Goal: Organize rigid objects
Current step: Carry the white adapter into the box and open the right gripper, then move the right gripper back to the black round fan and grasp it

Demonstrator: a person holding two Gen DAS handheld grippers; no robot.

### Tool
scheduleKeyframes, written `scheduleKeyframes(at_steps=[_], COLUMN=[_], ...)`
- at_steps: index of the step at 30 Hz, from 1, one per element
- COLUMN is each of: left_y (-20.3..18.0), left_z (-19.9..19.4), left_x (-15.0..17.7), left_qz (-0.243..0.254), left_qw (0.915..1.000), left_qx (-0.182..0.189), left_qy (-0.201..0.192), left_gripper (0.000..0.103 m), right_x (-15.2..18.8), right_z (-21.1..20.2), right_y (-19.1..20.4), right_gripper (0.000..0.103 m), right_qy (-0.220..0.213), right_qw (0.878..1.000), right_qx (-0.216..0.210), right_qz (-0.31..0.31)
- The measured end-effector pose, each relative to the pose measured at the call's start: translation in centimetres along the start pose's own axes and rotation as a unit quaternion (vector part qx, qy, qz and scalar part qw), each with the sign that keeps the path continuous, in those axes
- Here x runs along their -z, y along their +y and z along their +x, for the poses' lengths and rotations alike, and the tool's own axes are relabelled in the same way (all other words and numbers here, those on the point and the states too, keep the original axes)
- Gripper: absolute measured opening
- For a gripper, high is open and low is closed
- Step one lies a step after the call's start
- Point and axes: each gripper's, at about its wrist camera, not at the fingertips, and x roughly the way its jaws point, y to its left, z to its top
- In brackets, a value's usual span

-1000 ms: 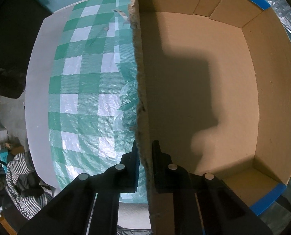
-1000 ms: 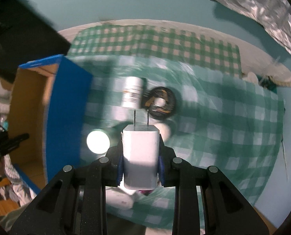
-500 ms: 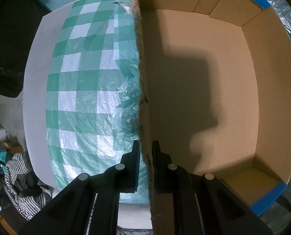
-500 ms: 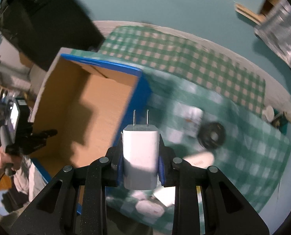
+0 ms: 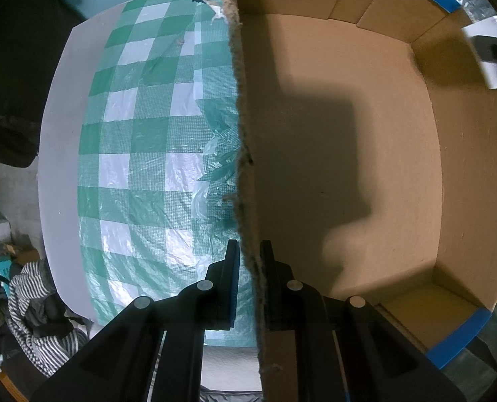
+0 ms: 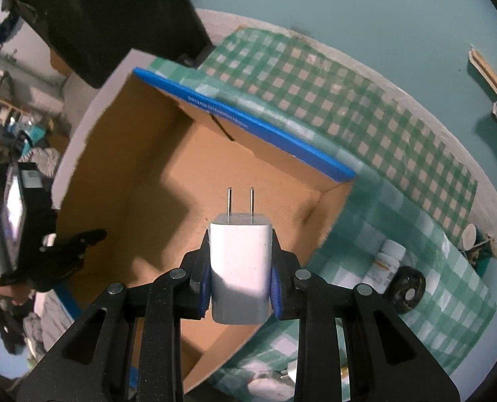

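Note:
An open cardboard box [image 6: 168,181] with blue outer edges stands on the green checked tablecloth. My right gripper [image 6: 240,268] is shut on a white plug adapter [image 6: 239,268], prongs pointing forward, held above the box's inside. My left gripper [image 5: 248,251] is shut on the box's torn side wall [image 5: 245,167], one finger outside and one inside. In the right wrist view that left gripper [image 6: 91,238] shows at the box's left wall, with a hand behind it. The white plug adapter [image 5: 489,53] appears at the upper right of the left wrist view. The box floor [image 5: 365,154] is bare.
On the cloth to the right of the box lie a white pill bottle [image 6: 387,261], a black round object [image 6: 409,288] and some white items [image 6: 265,385] near the front. Striped clothing [image 5: 34,305] lies below the table's left edge. A dark bulky thing [image 6: 114,16] stands behind the box.
My right gripper has carried the plug adapter from over the cloth and the loose items to above the open box, rolling as it went. The left gripper has kept its hold on the wall.

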Motion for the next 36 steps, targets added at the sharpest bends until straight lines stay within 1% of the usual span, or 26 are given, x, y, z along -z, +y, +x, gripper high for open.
scheduleKeyframes(at_steps=[7,14,18,19,20,22,31,36], left_y=[-0.2,-0.3,-0.4,-0.4,-0.4,-0.4,-0.7,-0.9], left_z=[0.0,0.0,0.0,0.0,0.0,0.0,-0.1,-0.3], left_x=[0.1,0.3,0.4,0.4,0.4,0.4,0.5,0.5], left_qz=[0.001,0.001,0.001,0.001,0.001,0.001,0.002,0.003], left_qw=[1.0000,1.0000,1.0000,1.0000,1.0000,1.0000,1.0000,1.0000], left_qx=[0.000,0.001,-0.001,-0.001,-0.001,-0.001,-0.001,-0.001], left_qy=[0.000,0.000,0.001,0.001,0.001,0.001,0.000,0.000], left_gripper=[0.012,0.012,0.012,0.012,0.012,0.012,0.012,0.012], right_x=[-0.4,-0.1,0.0,0.1,0.2,0.2,0.5,1.2], right_z=[2.3,2.9,2.4,2.2,2.0,1.4,-1.3,-3.0], right_y=[0.2,0.0,0.0,0.0,0.0,0.1,0.5,0.2], right_gripper=[0.026,0.026,0.026,0.028,0.035,0.042,0.048,0.052], right_qy=[0.026,0.025,0.018,0.015,0.012,0.006,-0.019,-0.030], right_qw=[0.999,0.999,1.000,1.000,1.000,1.000,1.000,0.999], right_qx=[0.022,0.026,0.018,0.016,0.014,0.016,0.012,0.013], right_qz=[-0.006,-0.005,0.001,0.002,0.004,0.004,0.001,0.000])
